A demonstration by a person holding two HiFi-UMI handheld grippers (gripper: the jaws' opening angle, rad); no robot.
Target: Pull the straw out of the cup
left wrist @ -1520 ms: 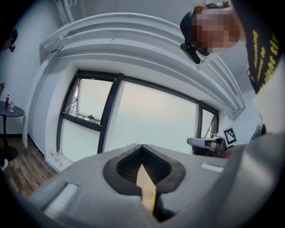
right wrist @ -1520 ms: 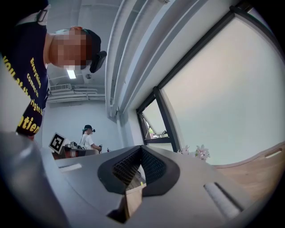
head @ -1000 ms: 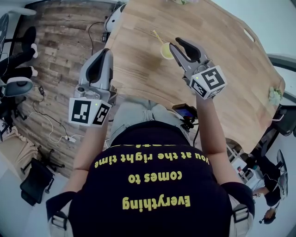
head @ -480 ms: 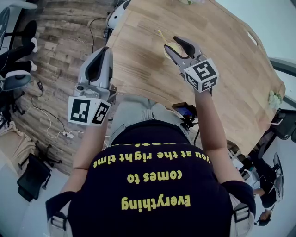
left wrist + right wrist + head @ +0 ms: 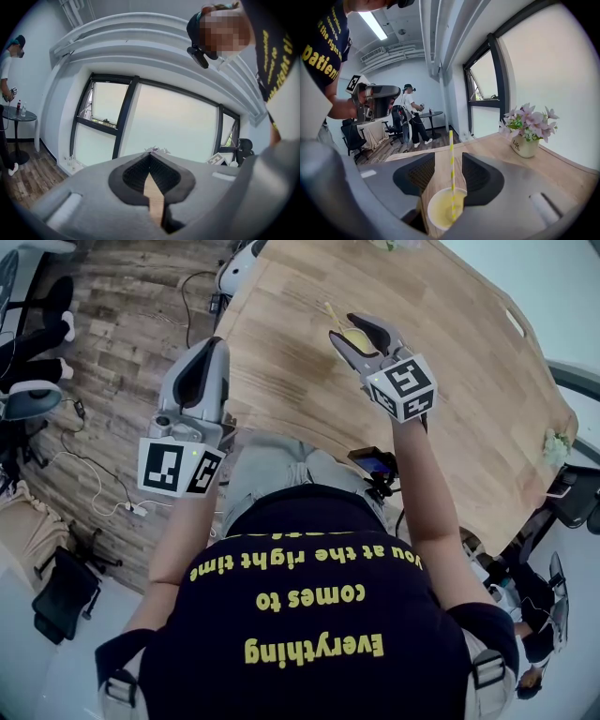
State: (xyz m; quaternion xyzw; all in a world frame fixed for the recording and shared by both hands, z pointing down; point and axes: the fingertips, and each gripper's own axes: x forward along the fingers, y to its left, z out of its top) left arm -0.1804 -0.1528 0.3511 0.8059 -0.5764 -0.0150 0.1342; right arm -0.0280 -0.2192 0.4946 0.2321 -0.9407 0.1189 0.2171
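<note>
Counter carries the cup. Its straw stands near upright, squarely between the right gripper's opening fingers, untouched. The left gripper, fingers together and empty, hangs well away.

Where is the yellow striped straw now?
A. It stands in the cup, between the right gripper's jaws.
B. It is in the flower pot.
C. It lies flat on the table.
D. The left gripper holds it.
A: the straw stands in the cup, and the right gripper has its opening jaws on either side, clear of it.
</note>
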